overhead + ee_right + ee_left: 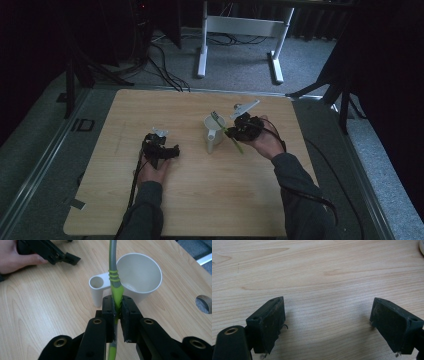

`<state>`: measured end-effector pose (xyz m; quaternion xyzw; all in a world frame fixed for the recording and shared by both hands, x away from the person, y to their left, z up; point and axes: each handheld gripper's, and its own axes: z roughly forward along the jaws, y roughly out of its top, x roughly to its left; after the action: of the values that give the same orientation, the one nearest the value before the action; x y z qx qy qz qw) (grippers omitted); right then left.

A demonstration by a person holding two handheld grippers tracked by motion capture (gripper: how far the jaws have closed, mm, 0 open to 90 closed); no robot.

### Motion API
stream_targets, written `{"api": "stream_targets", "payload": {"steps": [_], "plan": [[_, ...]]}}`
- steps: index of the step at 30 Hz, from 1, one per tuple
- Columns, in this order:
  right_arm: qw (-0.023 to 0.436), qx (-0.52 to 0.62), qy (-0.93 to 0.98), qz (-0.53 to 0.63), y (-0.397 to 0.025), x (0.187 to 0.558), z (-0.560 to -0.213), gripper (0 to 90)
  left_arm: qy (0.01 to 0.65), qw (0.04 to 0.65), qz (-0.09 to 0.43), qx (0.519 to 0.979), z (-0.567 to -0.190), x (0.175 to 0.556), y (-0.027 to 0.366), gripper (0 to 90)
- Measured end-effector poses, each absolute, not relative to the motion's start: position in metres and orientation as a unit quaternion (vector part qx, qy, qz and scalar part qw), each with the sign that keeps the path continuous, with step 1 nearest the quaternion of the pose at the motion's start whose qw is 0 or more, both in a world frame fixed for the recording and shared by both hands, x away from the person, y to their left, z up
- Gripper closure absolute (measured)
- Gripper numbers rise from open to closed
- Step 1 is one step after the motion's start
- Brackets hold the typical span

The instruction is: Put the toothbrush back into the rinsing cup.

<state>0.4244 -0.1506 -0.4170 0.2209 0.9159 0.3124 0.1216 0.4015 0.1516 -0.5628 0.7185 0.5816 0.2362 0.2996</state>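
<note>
Right hand-held gripper [118,311] pinching green-and-grey plastic-handled toothbrush [115,285] mid-handle, holding it over white plastic cup [140,277] near counter centre. Keeping brush vertical, lowering slowly, releasing inside rim. Left hand-held gripper [328,322] resting spread, empty, on counter.

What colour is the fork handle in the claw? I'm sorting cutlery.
Bright green and grey fork handle; the right gripper view shows it best.

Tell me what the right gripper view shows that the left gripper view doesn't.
Right gripper view: the right claw shut on the green-handled utensil, in front of the white cup, with the person's other hand behind. Left gripper view: the left claw open with nothing between its jaws. Both: the wooden table.
</note>
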Motion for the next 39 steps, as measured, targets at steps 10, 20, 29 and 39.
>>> {"api": "stream_targets", "payload": {"steps": [10,20,29,39], "plan": [[0.127,0.228,0.905,0.335,-0.1522,0.4239,-0.4132,82.2,0.581,0.300,0.236,0.719,-0.5628,0.4015,0.1516,13.3],[0.130,0.237,0.894,0.356,-0.1512,0.4242,-0.4125,82.2,0.581,0.299,0.236,0.719,-0.5628,0.4015,0.1517,13.3],[0.131,0.241,0.887,0.371,-0.1481,0.4248,-0.4132,82.2,0.581,0.299,0.236,0.719,-0.5628,0.4015,0.1517,13.3],[0.134,0.245,0.875,0.394,-0.1471,0.4246,-0.4110,82.2,0.581,0.299,0.237,0.719,-0.5628,0.4015,0.1518,13.3]]}}
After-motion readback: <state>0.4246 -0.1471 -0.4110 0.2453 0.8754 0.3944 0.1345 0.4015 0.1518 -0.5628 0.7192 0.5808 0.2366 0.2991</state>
